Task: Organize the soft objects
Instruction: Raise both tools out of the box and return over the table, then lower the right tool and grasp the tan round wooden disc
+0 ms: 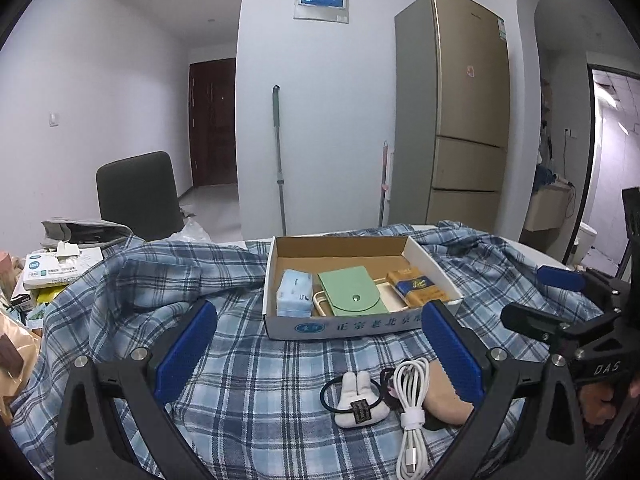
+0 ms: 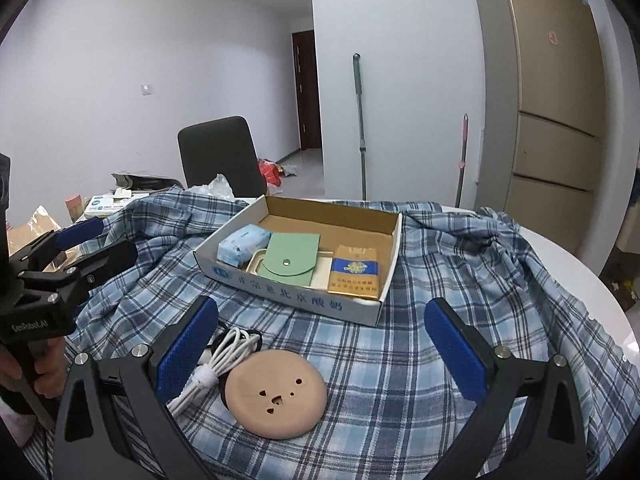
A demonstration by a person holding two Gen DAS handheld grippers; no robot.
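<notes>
Both tools are held spread, gripping nothing: left tool [image 1: 320, 344], right tool [image 2: 320, 344]. A tan round pad [image 2: 276, 394] and white cable [image 1: 410, 408] are laid before the cardboard box [image 2: 288, 286].

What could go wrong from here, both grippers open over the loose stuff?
1. The white cable lies against the bunny hair tie and round pad; grabbing one may drag the others.
2. The plaid shirt is rumpled; fingers could pinch cloth.
3. The box is nearly full in front.

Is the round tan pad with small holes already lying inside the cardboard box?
No, the round tan pad with small holes lies on the blue plaid cloth, in front of the open cardboard box.
</notes>
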